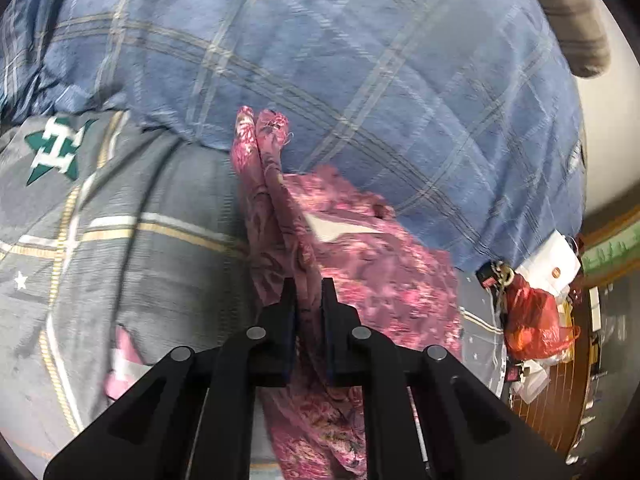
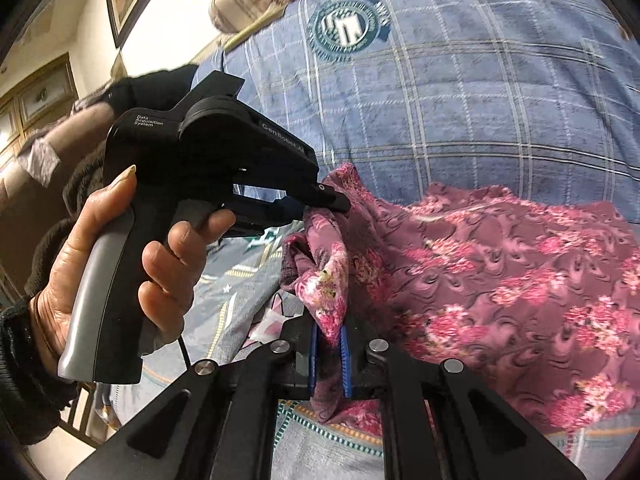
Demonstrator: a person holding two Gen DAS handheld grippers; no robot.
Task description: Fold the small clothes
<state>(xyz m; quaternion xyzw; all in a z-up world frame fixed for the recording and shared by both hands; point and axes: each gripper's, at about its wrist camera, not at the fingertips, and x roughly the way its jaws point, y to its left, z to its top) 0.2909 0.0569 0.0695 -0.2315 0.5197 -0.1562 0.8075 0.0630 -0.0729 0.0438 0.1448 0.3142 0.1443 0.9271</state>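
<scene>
Blue checked bedding (image 2: 460,100) lies under a pink floral garment (image 2: 500,264), stretching rightward; left tool (image 2: 340,204) and right tool (image 2: 329,340) each pinch its edge.

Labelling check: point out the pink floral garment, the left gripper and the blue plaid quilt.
pink floral garment (image 2: 500,264), right wrist view, spread patterned middle.
left gripper (image 1: 309,284), left wrist view, fabric pinched between fingertips.
blue plaid quilt (image 1: 360,60), left wrist view, bare checked surface.

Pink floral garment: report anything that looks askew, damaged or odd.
Nothing looks damaged. The pink floral garment is bunched, not flat: both the left hand-held gripper and the right hand-held gripper pinch gathered folds above the blue plaid bedding.
</scene>
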